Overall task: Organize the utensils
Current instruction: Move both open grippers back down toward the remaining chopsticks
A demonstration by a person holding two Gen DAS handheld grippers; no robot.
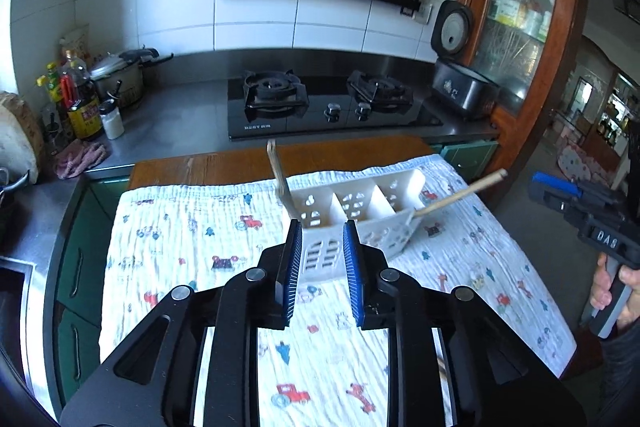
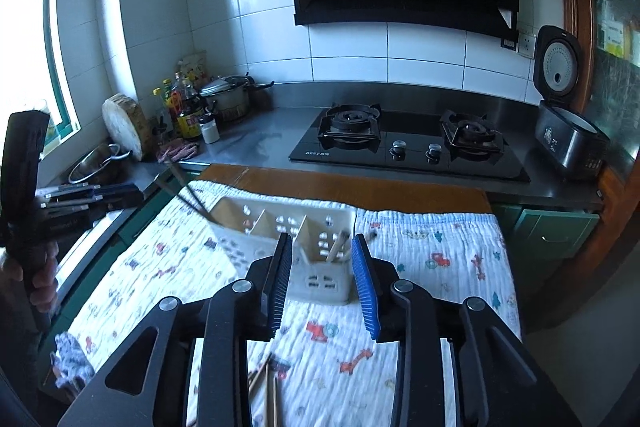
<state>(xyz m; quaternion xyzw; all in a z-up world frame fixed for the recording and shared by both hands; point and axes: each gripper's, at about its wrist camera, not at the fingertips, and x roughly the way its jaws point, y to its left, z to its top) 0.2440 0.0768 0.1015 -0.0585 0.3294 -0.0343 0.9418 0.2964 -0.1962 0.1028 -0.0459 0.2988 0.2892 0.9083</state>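
A white three-compartment utensil holder (image 1: pixel 352 223) stands on a patterned cloth (image 1: pixel 192 247). In the left wrist view a flat wooden utensil (image 1: pixel 278 171) sticks up from its left end and a wooden handle (image 1: pixel 460 195) juts from its right end. My left gripper (image 1: pixel 322 255) is open and empty just in front of it. In the right wrist view the holder (image 2: pixel 288 239) holds dark chopsticks (image 2: pixel 188 195) at the left and a wooden piece (image 2: pixel 338 247) at the right. My right gripper (image 2: pixel 322 267) is open and empty before it. Loose wooden chopsticks (image 2: pixel 266 383) lie on the cloth under it.
A gas stove (image 1: pixel 332 103) sits on the steel counter behind the table. Bottles (image 1: pixel 80 99) and a pot (image 1: pixel 120 75) stand at the left, a rice cooker (image 1: pixel 460 83) at the right. A knife set (image 2: pixel 92 199) and metal bowl (image 2: pixel 96 163) lie left.
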